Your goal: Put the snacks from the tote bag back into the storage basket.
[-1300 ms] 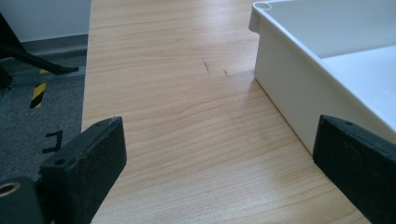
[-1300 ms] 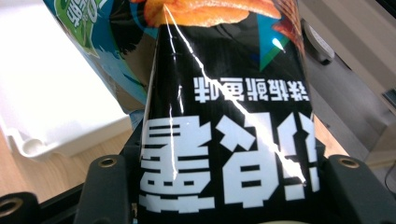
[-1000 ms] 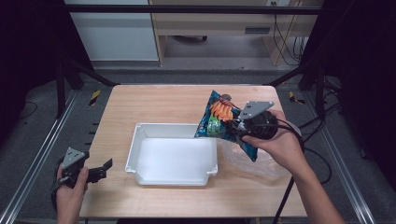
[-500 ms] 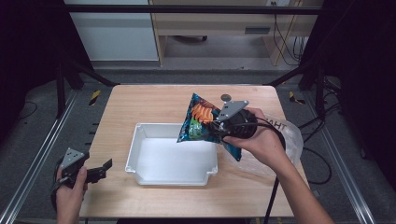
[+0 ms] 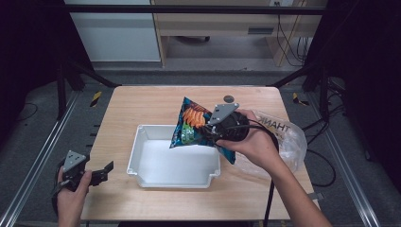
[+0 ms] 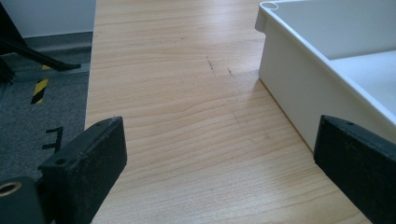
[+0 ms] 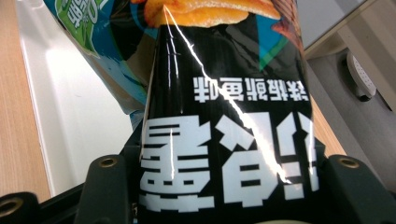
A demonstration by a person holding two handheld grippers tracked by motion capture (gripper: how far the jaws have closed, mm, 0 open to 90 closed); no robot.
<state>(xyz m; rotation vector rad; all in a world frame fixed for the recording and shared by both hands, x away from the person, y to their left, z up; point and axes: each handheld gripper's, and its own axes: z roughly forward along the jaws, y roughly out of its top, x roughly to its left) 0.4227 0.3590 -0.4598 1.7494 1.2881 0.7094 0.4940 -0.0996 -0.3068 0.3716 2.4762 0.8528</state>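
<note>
We hold a snack bag above a white tray.

Our right claw [image 5: 208, 134] is clamped on the snack bag [image 5: 191, 124], which hangs from it over the white tray's [image 5: 142, 158] far right corner. Our left claw [image 5: 108, 169] rests wide apart and unladen at the tabletop's [image 5: 142, 104] near left edge. A clear plastic bag [image 5: 283, 137] lies right of the right claw.

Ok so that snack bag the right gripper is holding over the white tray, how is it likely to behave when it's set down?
The snack bag looks puffy and probably light. Its glossy film, creased between the right gripper jaws, may slide easily. It would likely flop flat in the white tray rather than stand.
</note>
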